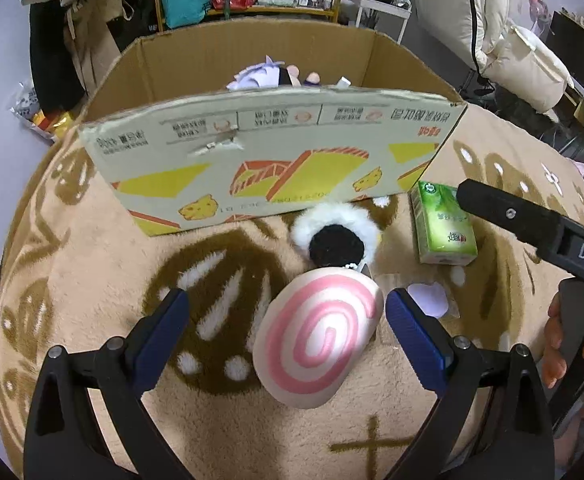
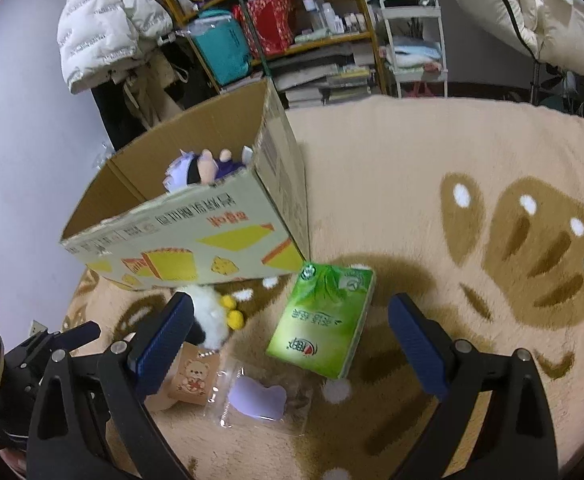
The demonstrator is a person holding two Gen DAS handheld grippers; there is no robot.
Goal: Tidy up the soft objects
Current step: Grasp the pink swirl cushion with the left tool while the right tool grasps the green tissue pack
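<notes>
A pink-and-white spiral cushion (image 1: pixel 318 336) lies on the beige rug between the wide-open fingers of my left gripper (image 1: pixel 287 320), not gripped. Behind it lies a white-and-black fluffy plush (image 1: pixel 334 232), which also shows in the right wrist view (image 2: pixel 211 316). A green tissue pack (image 2: pixel 322 318) lies between the open fingers of my right gripper (image 2: pixel 289 328), untouched; it also shows in the left wrist view (image 1: pixel 442 224). A purple soft piece in clear wrap (image 2: pixel 257 398) lies in front of it. An open cardboard box (image 1: pixel 267 160) holds a purple-haired doll (image 2: pixel 199 168).
The patterned beige rug (image 2: pixel 452 160) covers the floor. A small bear-print card (image 2: pixel 189 376) lies by the left finger of my right gripper. Shelves (image 2: pixel 292 20), a white cart (image 2: pixel 412 40) and hanging coats stand behind the box. The right tool's body (image 1: pixel 532 220) crosses the left view.
</notes>
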